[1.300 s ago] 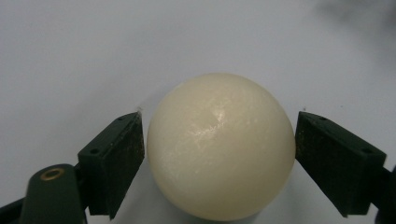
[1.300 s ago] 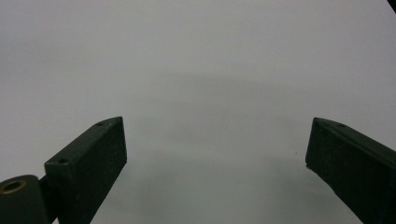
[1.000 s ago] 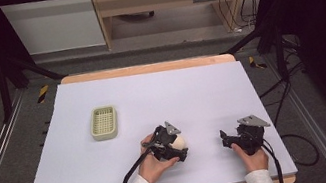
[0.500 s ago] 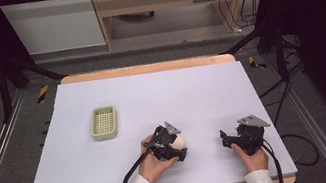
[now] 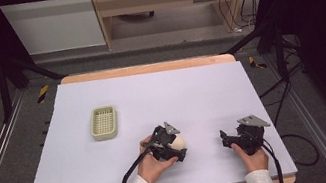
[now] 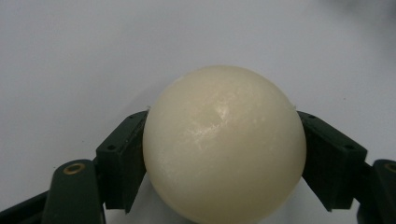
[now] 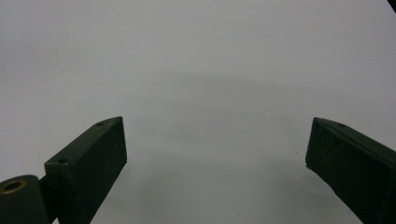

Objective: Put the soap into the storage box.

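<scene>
I count one cream ball (image 6: 224, 144), one small slotted tray (image 5: 104, 122), one white table sheet (image 5: 190, 86), and two grippers: my left gripper (image 5: 176, 147), my right gripper (image 5: 225, 137)

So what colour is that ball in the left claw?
Creamy off-white ball, clearest in the left gripper view.

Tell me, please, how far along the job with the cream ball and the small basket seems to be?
Done: the left tool has closed on the cream ball, a jaw on each side. In hand: the ball sits low over the white table cover. Left, probably: carrying it to the empty slatted basket. The right tool is open and idle.
</scene>
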Action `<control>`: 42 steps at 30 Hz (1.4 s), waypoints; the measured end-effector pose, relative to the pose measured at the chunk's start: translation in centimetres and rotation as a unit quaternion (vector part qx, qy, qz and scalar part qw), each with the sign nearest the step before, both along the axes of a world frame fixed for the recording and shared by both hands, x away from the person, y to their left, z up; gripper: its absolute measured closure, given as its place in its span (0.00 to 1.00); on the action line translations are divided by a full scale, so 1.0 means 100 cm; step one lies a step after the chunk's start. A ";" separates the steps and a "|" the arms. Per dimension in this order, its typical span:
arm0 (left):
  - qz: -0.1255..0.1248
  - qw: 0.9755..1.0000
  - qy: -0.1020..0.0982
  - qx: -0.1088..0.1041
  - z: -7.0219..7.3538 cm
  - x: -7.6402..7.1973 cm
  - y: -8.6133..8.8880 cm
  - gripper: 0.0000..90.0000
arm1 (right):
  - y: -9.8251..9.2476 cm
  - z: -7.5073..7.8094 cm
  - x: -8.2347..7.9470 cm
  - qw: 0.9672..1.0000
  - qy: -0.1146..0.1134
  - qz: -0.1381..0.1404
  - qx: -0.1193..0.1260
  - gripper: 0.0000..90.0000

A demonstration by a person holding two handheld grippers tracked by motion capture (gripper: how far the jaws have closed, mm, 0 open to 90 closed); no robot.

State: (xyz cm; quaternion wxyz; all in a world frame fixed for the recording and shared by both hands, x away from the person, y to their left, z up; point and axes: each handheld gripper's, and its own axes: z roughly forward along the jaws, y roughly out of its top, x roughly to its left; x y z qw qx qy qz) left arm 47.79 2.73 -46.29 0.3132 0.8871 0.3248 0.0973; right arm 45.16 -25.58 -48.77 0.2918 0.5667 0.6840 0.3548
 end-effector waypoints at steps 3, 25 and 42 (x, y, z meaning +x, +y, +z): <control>0.000 1.000 0.000 -0.004 0.003 -0.002 0.003 0.26 | 0.000 0.000 0.000 1.000 0.000 0.000 0.001 0.06; 0.009 1.000 -0.009 -0.019 0.025 -0.005 0.034 0.26 | 0.000 0.000 0.000 1.000 0.000 0.000 0.000 0.06; 0.028 0.999 -0.017 -0.027 0.037 -0.005 0.067 0.26 | 0.000 0.000 0.000 1.000 0.000 0.000 -0.001 0.06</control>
